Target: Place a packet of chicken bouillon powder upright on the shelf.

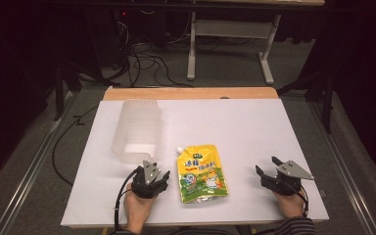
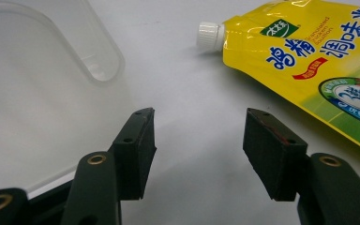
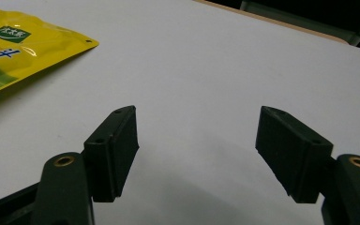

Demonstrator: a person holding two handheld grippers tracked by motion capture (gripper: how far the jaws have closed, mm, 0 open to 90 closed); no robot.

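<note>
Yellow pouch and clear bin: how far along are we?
Nothing looks done: the yellow pouch lies flat on the table, outside the clear bin. Nothing is in hand; the left hand-held gripper and right hand-held gripper are open and empty. Grasping and moving the pouch probably remain.

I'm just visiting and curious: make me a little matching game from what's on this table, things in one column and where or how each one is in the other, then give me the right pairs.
Things:
1. yellow pouch
2. clear plastic container
3. left gripper
4. right gripper

Descriptions:
A. lies on its side, open end toward the person
B. open and empty, at the table's right near edge
C. lies flat between the two grippers, white cap pointing away from the person
D. open and empty, just in front of the container

Right pairs: 1-C, 2-A, 3-D, 4-B
</note>
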